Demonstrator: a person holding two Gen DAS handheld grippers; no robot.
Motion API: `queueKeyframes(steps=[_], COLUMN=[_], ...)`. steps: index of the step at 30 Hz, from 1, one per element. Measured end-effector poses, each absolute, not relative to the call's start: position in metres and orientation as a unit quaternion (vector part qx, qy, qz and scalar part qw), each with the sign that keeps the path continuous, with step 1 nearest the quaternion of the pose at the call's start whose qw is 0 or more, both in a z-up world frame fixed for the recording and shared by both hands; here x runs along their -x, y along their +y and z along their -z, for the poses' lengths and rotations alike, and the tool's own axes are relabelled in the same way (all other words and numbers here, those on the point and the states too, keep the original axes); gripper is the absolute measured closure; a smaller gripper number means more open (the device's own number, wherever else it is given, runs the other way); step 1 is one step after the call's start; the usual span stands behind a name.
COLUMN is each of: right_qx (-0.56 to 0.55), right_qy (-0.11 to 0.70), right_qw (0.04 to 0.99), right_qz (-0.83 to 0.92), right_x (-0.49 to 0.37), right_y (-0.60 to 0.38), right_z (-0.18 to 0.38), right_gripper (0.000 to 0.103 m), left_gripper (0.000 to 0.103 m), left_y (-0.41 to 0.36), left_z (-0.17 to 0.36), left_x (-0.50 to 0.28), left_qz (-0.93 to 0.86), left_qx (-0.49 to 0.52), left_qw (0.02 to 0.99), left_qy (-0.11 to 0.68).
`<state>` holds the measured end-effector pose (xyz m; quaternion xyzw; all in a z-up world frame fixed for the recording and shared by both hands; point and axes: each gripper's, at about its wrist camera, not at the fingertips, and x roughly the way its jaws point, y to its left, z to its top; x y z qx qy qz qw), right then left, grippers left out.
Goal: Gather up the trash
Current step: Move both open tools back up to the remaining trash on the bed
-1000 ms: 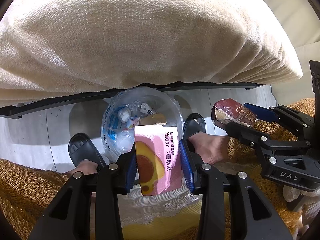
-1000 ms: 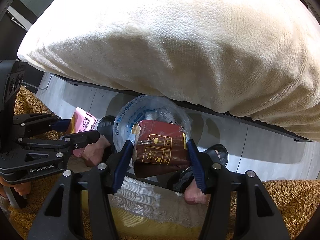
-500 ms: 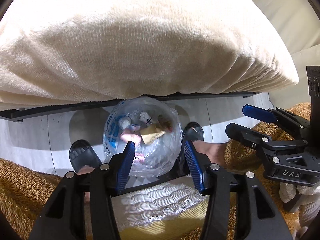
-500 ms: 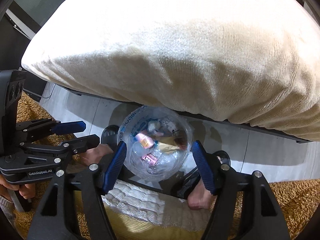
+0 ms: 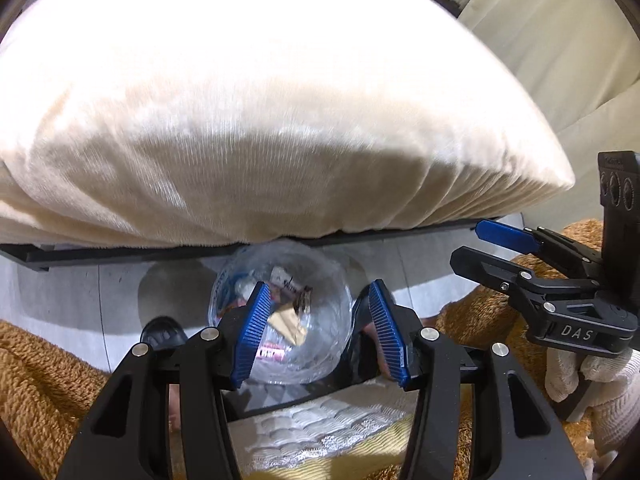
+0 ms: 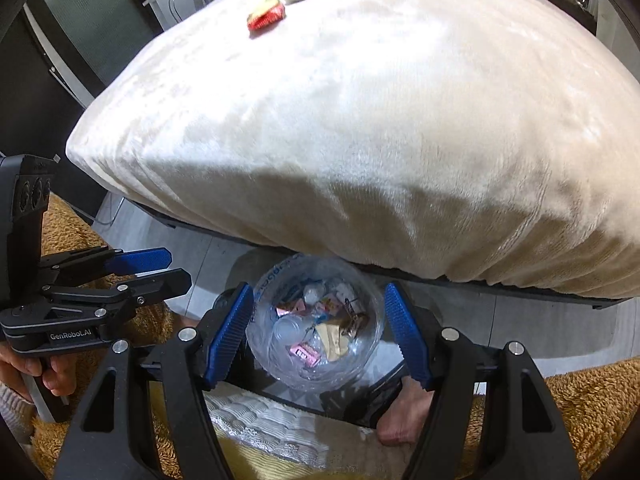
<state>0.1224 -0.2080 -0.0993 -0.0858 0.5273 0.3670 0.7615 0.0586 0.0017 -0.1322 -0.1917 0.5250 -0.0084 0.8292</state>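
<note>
On bed, red wrapper

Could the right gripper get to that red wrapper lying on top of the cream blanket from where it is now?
Probably yes. The right gripper is open and empty above the trash bag, and nothing lies on the cream blanket between it and the red wrapper. The wrapper lies at the far side, so it needs a long forward reach.
</note>
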Motion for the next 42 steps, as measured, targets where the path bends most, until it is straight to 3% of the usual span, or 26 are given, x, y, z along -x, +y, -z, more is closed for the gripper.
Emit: queueKeyframes(steps=[21,24,33,36,40,42], right_qx=[0.035,0.038,0.043,0.035,0.019,0.014], right_qy=[0.385,0.369,0.332,0.326,0.326,0.327], right_qw=[0.833,0.84,0.856,0.859,0.861,0.862], right_qz=[-0.395,-0.397,-0.395,-0.393,-0.39,-0.388], right_x=[-0.125,-0.136,-0.188,-0.207,-0.232,-0.244], right_y=[-0.239,-0.236,-0.219,-0.213,-0.205,-0.202], right_z=[0.027,0.017,-0.008,-0.013,-0.016,-0.016], right_gripper=[0.035,0.035,0.035,0.035,0.027,0.021], left_gripper=[0.052,0.041,0.04,0.034,0.032,0.023], left_y=[0.016,0.022,0.042,0.051,0.063,0.068], left_z=[0.054,0.046,0.024,0.02,0.02,0.022], left_x=[-0.043,-0.052,-0.099,-0.116,-0.144,-0.159], left_qz=[0.006,-0.001,-0.017,-0.023,-0.029,-0.032], left_qx=[0.159,0.157,0.14,0.141,0.133,0.129], left_qw=[0.905,0.91,0.918,0.919,0.918,0.917], left_qy=[0.394,0.384,0.369,0.368,0.371,0.375])
